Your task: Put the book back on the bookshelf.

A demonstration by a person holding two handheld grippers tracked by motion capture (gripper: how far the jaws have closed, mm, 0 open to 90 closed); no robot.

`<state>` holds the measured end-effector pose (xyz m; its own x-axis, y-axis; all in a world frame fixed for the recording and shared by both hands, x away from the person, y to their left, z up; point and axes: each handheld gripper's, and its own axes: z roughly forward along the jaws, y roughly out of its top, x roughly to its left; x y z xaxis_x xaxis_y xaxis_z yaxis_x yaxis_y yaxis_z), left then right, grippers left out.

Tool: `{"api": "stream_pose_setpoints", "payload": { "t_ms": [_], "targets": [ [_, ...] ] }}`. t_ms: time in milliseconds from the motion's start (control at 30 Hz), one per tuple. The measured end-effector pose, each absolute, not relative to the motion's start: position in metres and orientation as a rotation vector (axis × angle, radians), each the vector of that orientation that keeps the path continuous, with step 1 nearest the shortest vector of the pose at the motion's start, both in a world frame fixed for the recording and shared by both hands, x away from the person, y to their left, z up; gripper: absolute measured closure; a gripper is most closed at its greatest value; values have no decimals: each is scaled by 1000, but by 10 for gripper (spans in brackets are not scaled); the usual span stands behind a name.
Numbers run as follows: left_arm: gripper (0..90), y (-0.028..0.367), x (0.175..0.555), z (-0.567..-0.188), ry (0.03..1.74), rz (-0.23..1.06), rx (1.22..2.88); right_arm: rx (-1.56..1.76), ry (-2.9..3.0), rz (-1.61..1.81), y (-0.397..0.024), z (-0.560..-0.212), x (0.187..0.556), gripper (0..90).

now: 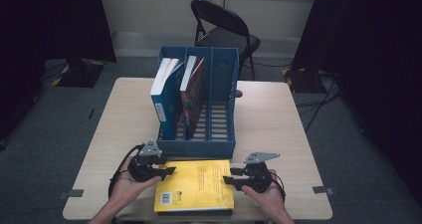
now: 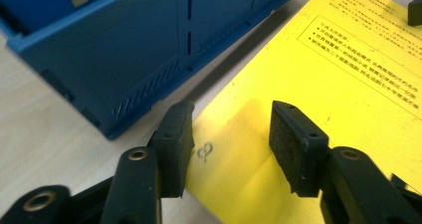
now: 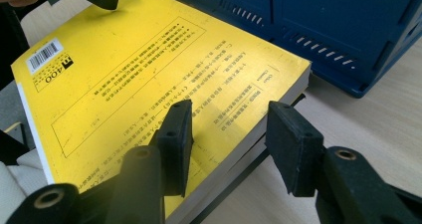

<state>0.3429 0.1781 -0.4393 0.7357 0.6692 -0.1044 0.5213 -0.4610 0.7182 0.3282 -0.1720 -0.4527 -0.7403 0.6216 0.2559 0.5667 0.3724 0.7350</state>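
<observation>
Yellow book's (image 3: pixel 149 84) barcode, right gripper view

Both forearms come in from the near edge. The left hand (image 1: pixel 130 184) cups the left gripper (image 1: pixel 168 171) from below, palm up, jaws pointing right and standing partly apart with nothing pressed between the pads. The right hand (image 1: pixel 266 193) holds the right gripper (image 1: pixel 227 180) the same way, jaws pointing left toward the other, likewise partly apart and gripping nothing
</observation>
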Motion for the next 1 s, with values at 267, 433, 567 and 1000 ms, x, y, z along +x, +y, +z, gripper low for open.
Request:
{"api": "stream_pose_setpoints", "payload": {
  "t_ms": [267,433,567,1000],
  "targets": [
    [453,175,355,-446,891,151,2139,1076,2559,1286,-169,-450,331,570],
    [552,174,345,-441,879,152,2181,1097,2553,1297,-162,-451,339,605],
    [555,174,335,-442,886,77,2181,1064,2568,1274,-149,-449,349,618],
    [498,170,323,-441,849,144,2200,1004,2572,1277,-136,-449,338,445]
  ]
}}
